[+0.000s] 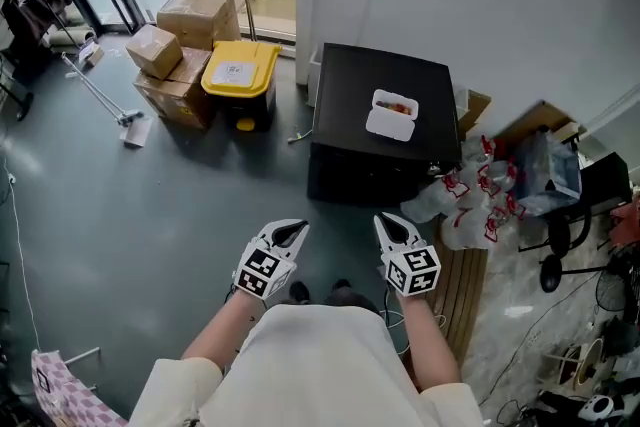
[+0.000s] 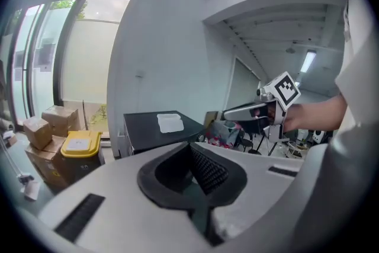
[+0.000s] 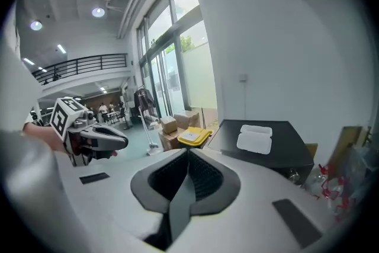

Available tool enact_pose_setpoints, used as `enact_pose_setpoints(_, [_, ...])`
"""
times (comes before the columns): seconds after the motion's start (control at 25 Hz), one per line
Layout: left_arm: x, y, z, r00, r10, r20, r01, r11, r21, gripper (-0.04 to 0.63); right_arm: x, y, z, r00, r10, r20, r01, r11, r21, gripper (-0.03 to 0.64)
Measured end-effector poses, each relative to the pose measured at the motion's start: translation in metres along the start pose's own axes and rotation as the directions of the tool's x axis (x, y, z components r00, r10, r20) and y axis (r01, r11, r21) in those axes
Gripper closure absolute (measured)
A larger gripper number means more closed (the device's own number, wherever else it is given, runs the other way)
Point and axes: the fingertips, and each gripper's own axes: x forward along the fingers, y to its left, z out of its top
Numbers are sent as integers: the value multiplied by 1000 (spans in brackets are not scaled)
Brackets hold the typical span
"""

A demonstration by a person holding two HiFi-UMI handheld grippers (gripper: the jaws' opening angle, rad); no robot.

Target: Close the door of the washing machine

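The washing machine [image 1: 360,75] is a black box against the white wall, with a white lidded food tray [image 1: 393,115] on its top. Its dark front face [image 1: 355,183] shows no door that I can make out. My left gripper [image 1: 292,232] and right gripper [image 1: 392,225] are held side by side in the air close to my chest, well short of the machine, both shut and empty. The left gripper view shows the machine [image 2: 148,133] ahead and the right gripper [image 2: 231,114] at the right. The right gripper view shows the machine [image 3: 269,148] and the left gripper [image 3: 122,141].
Left of the machine stand a yellow-lidded bin [image 1: 240,75] and stacked cardboard boxes [image 1: 175,50], with a mop [image 1: 100,95] on the floor. Plastic bags [image 1: 470,200], a wooden slatted board [image 1: 462,285] and a black chair [image 1: 570,220] crowd the right side.
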Motion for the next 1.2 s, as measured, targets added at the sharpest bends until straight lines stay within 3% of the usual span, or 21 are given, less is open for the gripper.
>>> enact_pose_setpoints(0.28, [-34,-31,38,997,-26,70,25,1000,12,586,-60,15,33,995,36,91,-36,999,-3,584])
enact_pose_setpoints(0.52, [-36,-62,68,993,-8,121,9,1000,-11,586,-101,0,58,988,67,137,-68,998,4,584])
enact_pose_setpoints(1.2, [-24,-124,87,985,37,167,-34,999,-22,586,-151,-29,54,978,84,189,-81,996,-19,586])
